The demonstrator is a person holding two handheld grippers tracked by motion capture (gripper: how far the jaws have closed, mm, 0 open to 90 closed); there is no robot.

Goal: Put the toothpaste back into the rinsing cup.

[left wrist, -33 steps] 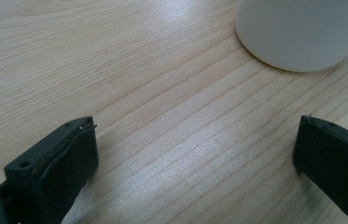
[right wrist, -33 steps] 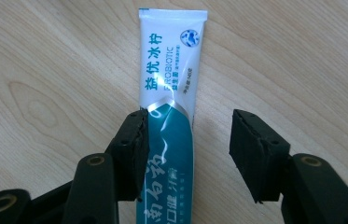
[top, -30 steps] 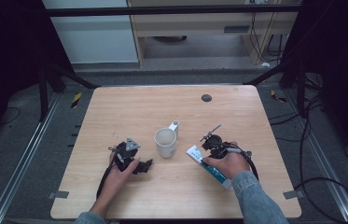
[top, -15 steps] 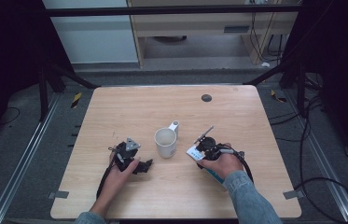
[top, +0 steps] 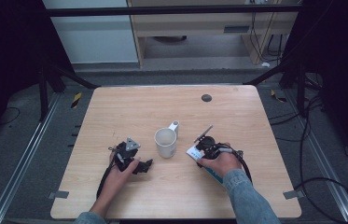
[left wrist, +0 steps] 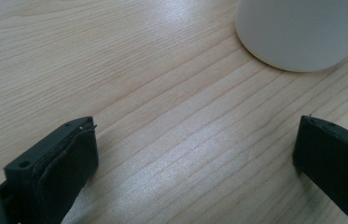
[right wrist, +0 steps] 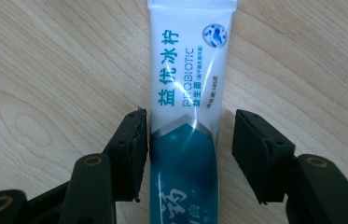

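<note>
The right gripper [right wrist: 188, 149] straddles the probiotic sachet [right wrist: 188, 116], unclamped; next it must close. The left gripper [left wrist: 195, 154], gaping, idles at the mug's [top: 166, 142] eight o'clock

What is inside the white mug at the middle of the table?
From the high view the white ceramic mug looks empty, showing a pale inner wall and no contents. Its near inner wall, hidden behind the rim, cannot be checked. It stands on the light wooden table.

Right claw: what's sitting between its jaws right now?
In the right gripper view, the probiotic sachet lies flat on the table between the right claw's jaws; a gap shows on one side.
</note>
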